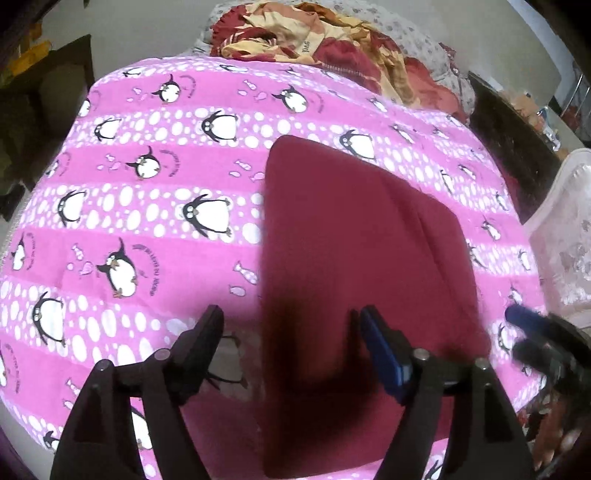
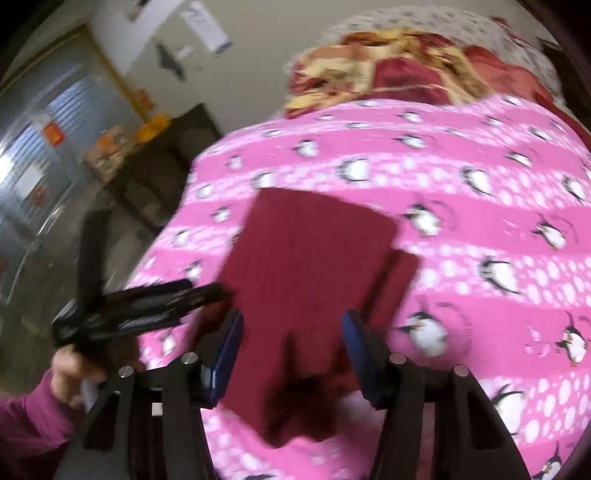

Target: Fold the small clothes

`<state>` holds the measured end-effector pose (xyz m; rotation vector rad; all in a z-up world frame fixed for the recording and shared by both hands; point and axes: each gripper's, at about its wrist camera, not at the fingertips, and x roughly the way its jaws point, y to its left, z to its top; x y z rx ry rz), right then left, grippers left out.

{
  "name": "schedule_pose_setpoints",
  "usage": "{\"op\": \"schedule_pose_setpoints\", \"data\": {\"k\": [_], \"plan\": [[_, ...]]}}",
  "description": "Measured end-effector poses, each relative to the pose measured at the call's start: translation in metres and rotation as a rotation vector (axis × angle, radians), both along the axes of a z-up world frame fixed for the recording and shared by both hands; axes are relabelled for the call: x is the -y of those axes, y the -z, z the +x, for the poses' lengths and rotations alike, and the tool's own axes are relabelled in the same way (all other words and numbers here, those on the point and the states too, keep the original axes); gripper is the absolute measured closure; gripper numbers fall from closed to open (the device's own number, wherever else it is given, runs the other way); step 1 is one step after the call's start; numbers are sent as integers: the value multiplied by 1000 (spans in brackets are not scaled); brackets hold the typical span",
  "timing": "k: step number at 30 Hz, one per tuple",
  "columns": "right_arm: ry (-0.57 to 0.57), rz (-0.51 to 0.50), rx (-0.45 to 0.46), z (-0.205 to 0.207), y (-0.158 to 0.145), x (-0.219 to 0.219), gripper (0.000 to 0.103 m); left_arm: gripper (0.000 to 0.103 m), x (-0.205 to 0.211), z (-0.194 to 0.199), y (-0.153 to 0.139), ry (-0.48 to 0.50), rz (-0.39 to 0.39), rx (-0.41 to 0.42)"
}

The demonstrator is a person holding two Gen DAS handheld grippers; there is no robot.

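Nearest the lens, the left tool (image 1: 288,328) stands wide apart and empty above the near edge of the maroon garment (image 1: 354,236). The right tool (image 2: 291,332) also gapes, holding nothing. The garment lies flat in a tidy rectangle on the penguin-print bed cover (image 1: 147,206). This fold looks finished; next, probably another fold or fetching from the crumpled pile (image 1: 314,33).

Folded garment (image 1: 354,240) flat on penguin sheet (image 1: 147,206), near its middle. Clothes heap (image 1: 325,40) behind it at sheet's far edge. Plastic bin (image 1: 565,236) right of sheet.
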<state>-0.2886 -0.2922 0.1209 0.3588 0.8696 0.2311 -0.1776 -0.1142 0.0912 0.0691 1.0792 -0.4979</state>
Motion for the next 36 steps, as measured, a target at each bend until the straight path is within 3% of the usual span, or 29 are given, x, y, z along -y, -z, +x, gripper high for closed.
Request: {"op": "schedule_pose_setpoints", "data": {"k": [3,5,8,11,15,17,18,25,36], "plan": [[-34,-81,-49,6,21,-19,49,28,0,-5,-2,7,15,15],[-2,-149,-112,11,43,-17,58,28,-1,-10,-5,7,19,38],[25,-111,-139,12,62,-4,59,28,-4,-16,-10,4,15,73],[27,-112,-130,12,59,-2,59,28,-4,-19,-11,4,14,79],[57,-97,-102,-3,32,-2,54,28,-3,-23,-15,9,18,91],[101,-124,-81,-7,19,-4,32,28,-2,-27,-19,6,23,117],[120,-134,-67,-10,13,-4,30,28,-3,-28,-21,7,20,125],[209,-168,-37,-17,-9,-8,24,28,-3,-38,-36,1,20,186],[265,-186,-53,-11,-9,-15,16,28,-9,-48,-48,-10,15,238]]}}
